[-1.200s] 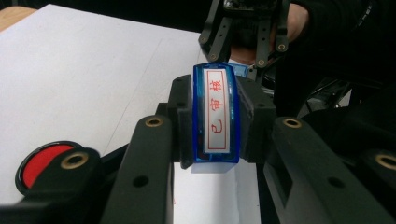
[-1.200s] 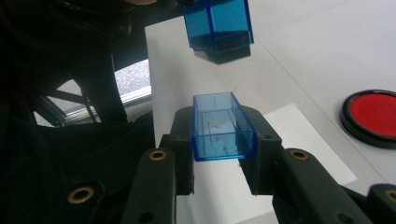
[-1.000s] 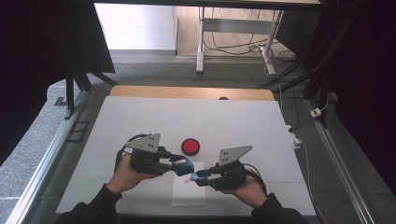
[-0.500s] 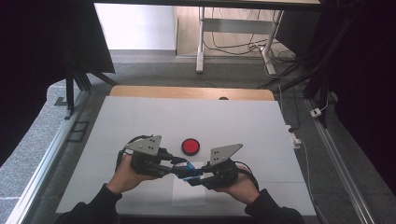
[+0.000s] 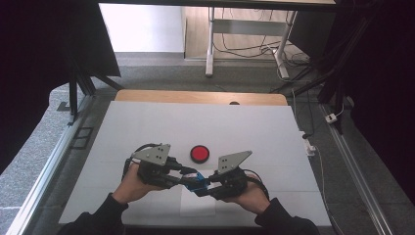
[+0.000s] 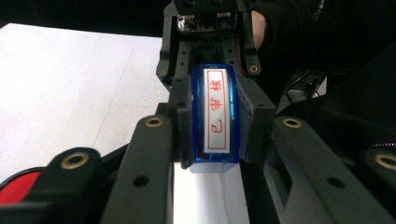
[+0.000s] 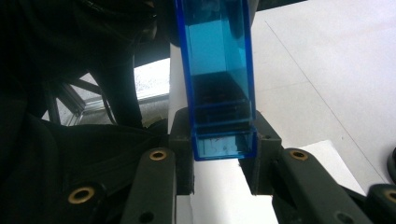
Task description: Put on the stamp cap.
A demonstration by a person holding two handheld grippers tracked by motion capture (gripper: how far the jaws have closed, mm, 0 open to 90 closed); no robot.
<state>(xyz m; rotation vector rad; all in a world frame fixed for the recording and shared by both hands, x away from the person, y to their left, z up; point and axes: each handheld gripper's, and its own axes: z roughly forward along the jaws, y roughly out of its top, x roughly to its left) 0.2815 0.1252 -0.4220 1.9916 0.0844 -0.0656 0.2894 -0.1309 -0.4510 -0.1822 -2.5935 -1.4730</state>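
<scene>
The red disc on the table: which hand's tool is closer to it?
Left. The left tool sits just beside and below the red disc; the right tool is farther, down to its right.

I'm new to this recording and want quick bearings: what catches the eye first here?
First, the clear blue plastic stamp block with a white face and red characters, clamped from both ends between the left tongs and the right tongs above a white paper sheet at the table's near edge. Next, the round red disc with a black rim lies just beyond them on the white tabletop.
</scene>
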